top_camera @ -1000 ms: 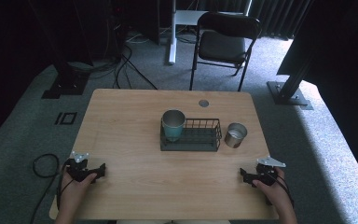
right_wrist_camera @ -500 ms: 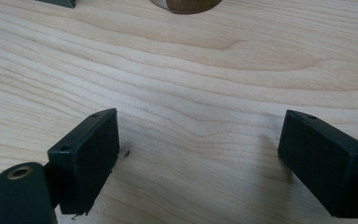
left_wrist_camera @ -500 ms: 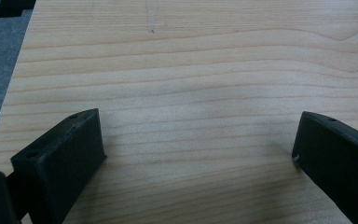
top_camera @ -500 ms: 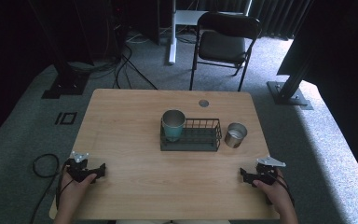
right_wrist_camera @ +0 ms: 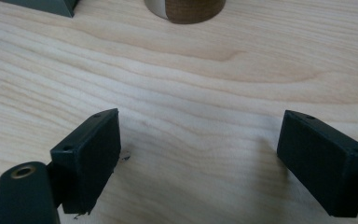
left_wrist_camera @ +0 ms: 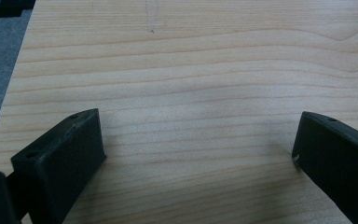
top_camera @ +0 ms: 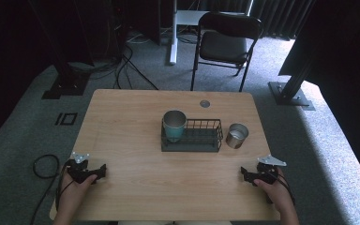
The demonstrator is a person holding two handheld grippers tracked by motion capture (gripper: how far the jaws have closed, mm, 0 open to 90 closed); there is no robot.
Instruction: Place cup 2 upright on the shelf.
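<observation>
A teal cup (top_camera: 174, 125) stands upright in the left end of a black wire basket (top_camera: 201, 139) at the middle of the wooden table (top_camera: 136, 117). A shiny metal cup (top_camera: 237, 136) stands on the table just right of the basket; its base (right_wrist_camera: 186, 9) shows at the top of the right gripper view. My left gripper (top_camera: 101, 170) rests near the front left edge, open, with bare wood between its jaws (left_wrist_camera: 196, 149). My right gripper (top_camera: 244, 175) rests near the front right edge, also open and holding nothing (right_wrist_camera: 198, 154).
A small round grommet (top_camera: 205, 103) sits in the tabletop near the far edge. A black folding chair (top_camera: 227, 44) stands beyond the table. Cables (top_camera: 42, 166) lie on the grey carpet at the left. A corner of the basket (right_wrist_camera: 42, 5) shows in the right gripper view.
</observation>
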